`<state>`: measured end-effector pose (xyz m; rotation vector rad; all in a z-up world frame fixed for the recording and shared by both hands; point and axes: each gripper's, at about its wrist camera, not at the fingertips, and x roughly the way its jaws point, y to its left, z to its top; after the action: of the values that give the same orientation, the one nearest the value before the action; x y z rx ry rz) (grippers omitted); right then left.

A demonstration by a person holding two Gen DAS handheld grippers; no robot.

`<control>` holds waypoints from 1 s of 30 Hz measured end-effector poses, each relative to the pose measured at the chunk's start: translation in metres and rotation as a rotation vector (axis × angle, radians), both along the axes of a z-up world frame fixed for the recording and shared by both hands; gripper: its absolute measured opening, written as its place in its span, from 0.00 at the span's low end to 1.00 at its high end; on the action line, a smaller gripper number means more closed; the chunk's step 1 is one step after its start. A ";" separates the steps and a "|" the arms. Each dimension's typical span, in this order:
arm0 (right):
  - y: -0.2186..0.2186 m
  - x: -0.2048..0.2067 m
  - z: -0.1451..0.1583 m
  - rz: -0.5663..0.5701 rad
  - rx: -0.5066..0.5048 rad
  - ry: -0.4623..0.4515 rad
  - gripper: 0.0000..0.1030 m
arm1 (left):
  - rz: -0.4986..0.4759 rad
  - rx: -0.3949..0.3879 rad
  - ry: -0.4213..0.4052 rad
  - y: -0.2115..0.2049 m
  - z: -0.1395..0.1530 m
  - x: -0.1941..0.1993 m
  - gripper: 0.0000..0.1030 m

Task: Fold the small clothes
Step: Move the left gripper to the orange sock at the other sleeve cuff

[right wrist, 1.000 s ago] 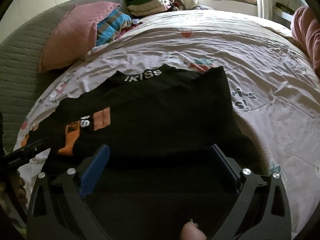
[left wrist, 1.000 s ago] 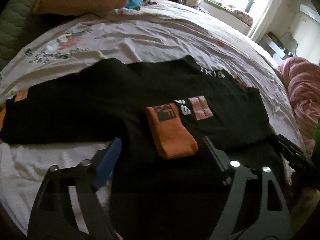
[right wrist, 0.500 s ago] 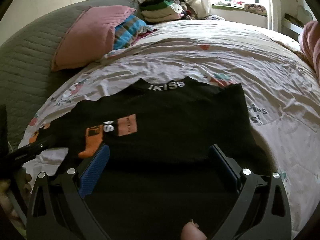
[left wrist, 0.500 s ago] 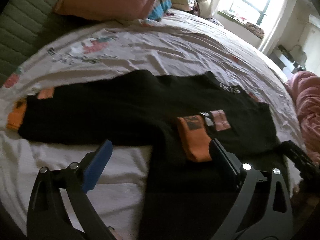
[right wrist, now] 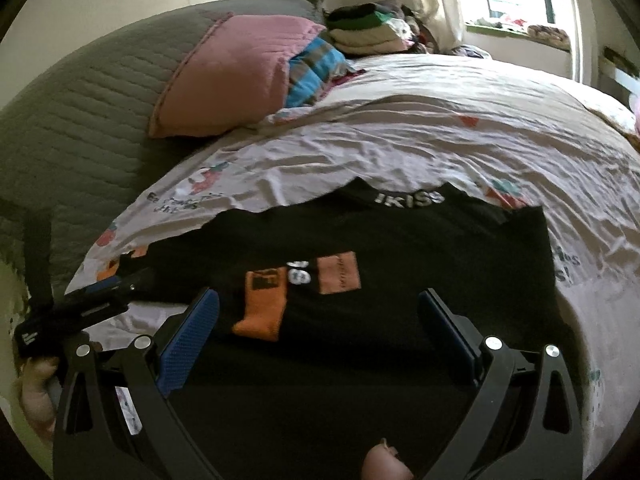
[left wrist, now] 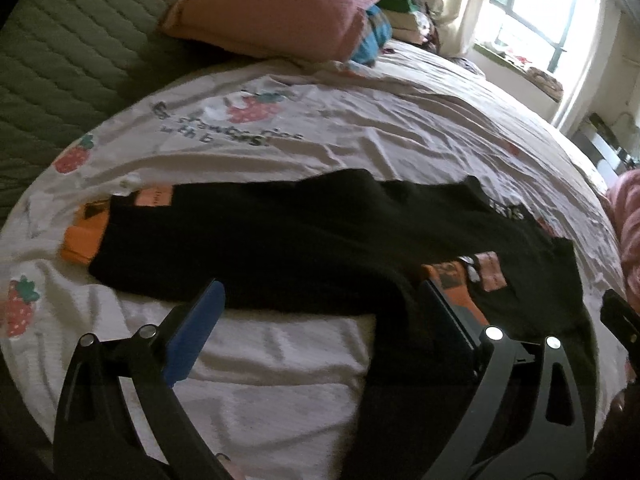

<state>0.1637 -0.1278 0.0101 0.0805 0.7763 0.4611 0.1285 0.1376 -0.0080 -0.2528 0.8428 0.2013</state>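
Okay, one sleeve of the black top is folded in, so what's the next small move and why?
Probably bring the left gripper, open and empty, to the orange cuff of the outstretched sleeve. The other sleeve's orange cuff already lies across the black top, while this one sticks out over the bedsheet. The right gripper is open too.

White letters "IKISS" are showing on the black garment's collar (right wrist: 410,199); the bedsheet (left wrist: 360,128) is bearing "strawberries", partly legible.
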 end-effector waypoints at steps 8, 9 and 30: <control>0.032 -0.003 0.011 0.071 -0.002 -0.029 0.96 | 0.063 0.038 0.004 0.016 0.002 -0.002 0.91; 0.037 -0.003 0.012 0.084 -0.002 -0.030 0.96 | 0.071 0.038 0.001 0.020 0.003 -0.003 0.91; 0.126 0.014 0.004 0.253 -0.045 -0.031 0.96 | 0.332 0.042 0.062 0.105 -0.012 -0.006 0.91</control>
<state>0.1777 -0.0019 0.0136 -0.0681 0.7692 0.6827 0.1223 0.2424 -0.0204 -0.3480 0.8534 0.5388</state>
